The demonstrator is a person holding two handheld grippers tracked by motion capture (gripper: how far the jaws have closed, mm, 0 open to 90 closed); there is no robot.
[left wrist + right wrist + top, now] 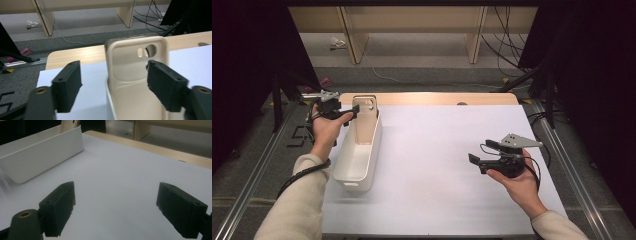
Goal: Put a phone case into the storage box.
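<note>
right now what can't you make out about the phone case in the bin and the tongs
- Phone case: its lower end, hidden by the white bin wall in the high view and cut by the bottom edge in the left gripper view.
- Left tongs: whether one pad touches the case; too small in the high view.

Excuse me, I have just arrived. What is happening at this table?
A person works with a gripper in each hand. A beige phone case stands upright at the far end of a white bin on the table's left side. The left gripper is at the case with its jaws open, not pressing it. The right gripper hovers open above the white table cover, holding nothing.
</note>
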